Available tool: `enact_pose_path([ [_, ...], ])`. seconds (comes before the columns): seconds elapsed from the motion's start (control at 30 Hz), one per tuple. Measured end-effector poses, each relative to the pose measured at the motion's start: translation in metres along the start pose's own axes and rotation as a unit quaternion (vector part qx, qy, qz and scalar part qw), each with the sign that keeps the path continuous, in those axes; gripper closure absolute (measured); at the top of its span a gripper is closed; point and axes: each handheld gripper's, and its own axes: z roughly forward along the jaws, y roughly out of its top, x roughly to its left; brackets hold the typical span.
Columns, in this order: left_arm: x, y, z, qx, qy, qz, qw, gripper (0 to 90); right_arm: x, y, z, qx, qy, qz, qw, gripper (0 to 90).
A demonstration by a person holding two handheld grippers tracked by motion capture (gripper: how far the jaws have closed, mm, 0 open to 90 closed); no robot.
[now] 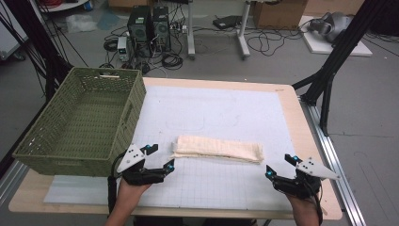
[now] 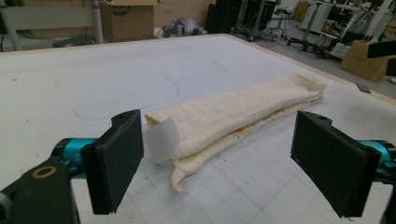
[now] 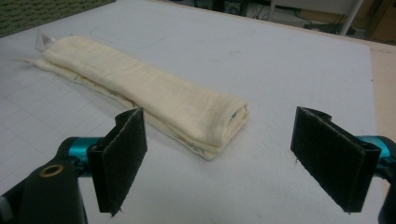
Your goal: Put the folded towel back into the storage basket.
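a cream, long folded cotton cloth [image 1: 217, 149] lies flat on the white gridded mat [image 1: 226, 188], just ahead of both sets of jaws. the left gripper [image 1: 159, 158] has its jaws spread wide and empty, with the cloth's near end, where a small white label [image 2: 161, 138] sticks out, sitting between and slightly beyond them. the right gripper [image 1: 279, 165] is likewise spread and empty, the cloth's rolled end [image 3: 231, 119] ahead between its jaws. a green woven plastic basket [image 1: 82, 120] stands beyond the left jaws. likely risk: closing on only the top layer, so the fold opens when lifted; uneven lifting could sag the middle.
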Motion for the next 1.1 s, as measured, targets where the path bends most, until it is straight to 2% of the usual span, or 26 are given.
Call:
enact_pose_path([
  [0.17, 0.0, 0.004, 0.003, 0.004, -0.005, 0.001, 1.0, 17.6, -0.001, 0.0, 0.0, -0.001, 0.001, -0.001, 1.0, 17.1],
  [0.4, 0.004, 0.013, 0.008, 0.01, -0.009, -0.014, 0.9998, 17.8, -0.003, -0.001, 0.0, 0.0, 0.002, 0.002, 1.0, 17.1],
  [0.63, 0.007, 0.035, 0.02, 0.02, -0.007, -0.019, 0.9996, 17.1, -0.002, -0.001, -0.001, -0.001, 0.002, 0.004, 1.0, 17.1],
  [0.8, 0.007, 0.047, 0.03, 0.026, -0.014, -0.022, 0.9993, 17.2, -0.001, -0.001, -0.001, 0.001, 0.003, 0.001, 1.0, 17.3],
  [0.9, 0.008, 0.051, 0.037, 0.034, -0.017, -0.03, 0.9988, 18.5, -0.001, -0.002, -0.001, 0.002, 0.003, 0.0, 1.0, 17.3],
  [1.03, 0.011, 0.052, 0.05, 0.057, -0.009, -0.031, 0.9979, 20.9, -0.001, -0.002, -0.001, 0.001, 0.003, 0.001, 1.0, 17.3],
  [1.1, 0.013, 0.05, 0.055, 0.066, -0.006, -0.038, 0.997, 21.8, -0.002, -0.002, -0.001, 0.0, 0.003, 0.0, 1.0, 17.3],
])
